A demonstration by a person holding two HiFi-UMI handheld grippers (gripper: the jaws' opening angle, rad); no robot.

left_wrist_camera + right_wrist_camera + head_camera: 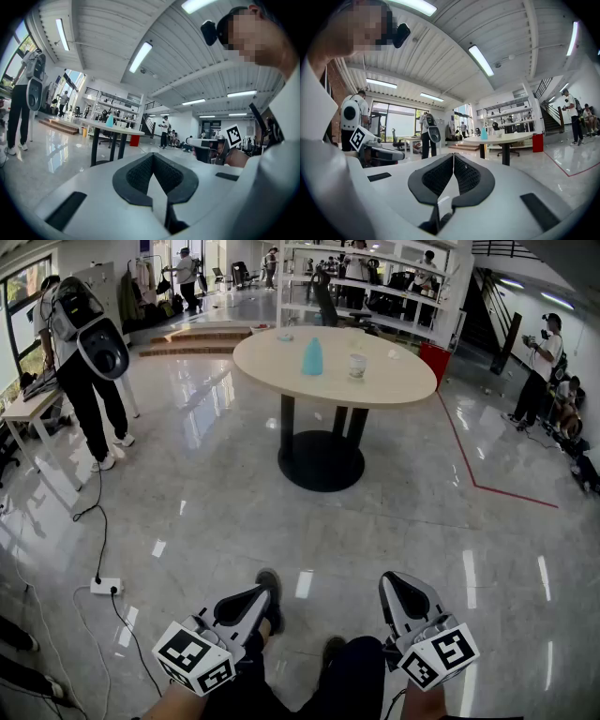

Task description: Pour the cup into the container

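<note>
Square-marker cube (pixel 194 659) on left tool (pixel 262 595)

left gripper (pixel 263 591): jaws pressed together, nothing between them, pointing level and forward | right gripper (pixel 390 583): jaws pressed together, nothing between them, pointing level and forward | pose: 2 grippers side by side, apart, held low near the person's body

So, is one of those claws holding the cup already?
No: both the left gripper and right gripper are empty, and the cup stands on the far table.
</note>
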